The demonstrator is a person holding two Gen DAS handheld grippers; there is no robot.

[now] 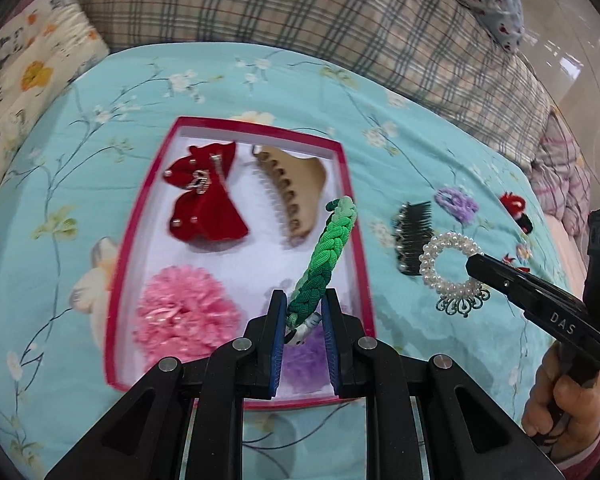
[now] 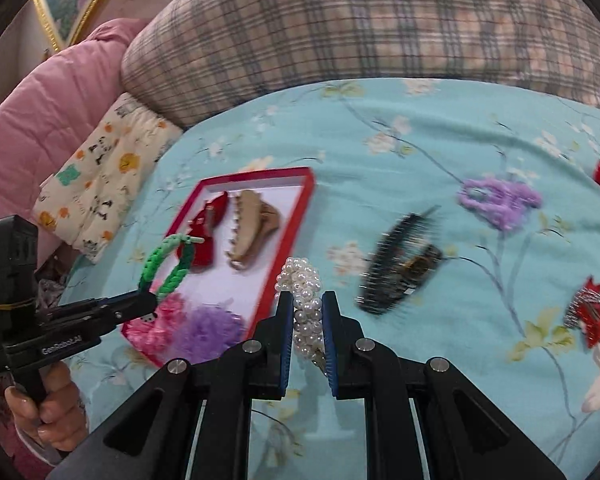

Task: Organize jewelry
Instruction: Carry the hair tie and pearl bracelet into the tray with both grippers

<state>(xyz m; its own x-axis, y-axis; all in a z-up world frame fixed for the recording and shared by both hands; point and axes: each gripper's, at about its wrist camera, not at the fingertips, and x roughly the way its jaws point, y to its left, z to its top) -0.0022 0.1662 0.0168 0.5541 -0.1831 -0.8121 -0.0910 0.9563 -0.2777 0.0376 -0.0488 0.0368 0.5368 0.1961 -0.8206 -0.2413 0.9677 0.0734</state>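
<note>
Left wrist view: at lower centre the left gripper [image 1: 303,322] pinches a soft, light green braided hair tie [image 1: 325,254] by its lower end, above the red-rimmed tray [image 1: 350,200]. Right wrist view, lower centre: the right gripper [image 2: 307,316] clamps a pearl scrunchie [image 2: 302,292], slippery-beaded and probably best held across its band.

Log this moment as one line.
left gripper: shut on green braided hair tie | right gripper: shut on pearl scrunchie | red tray: four pieces inside
</note>
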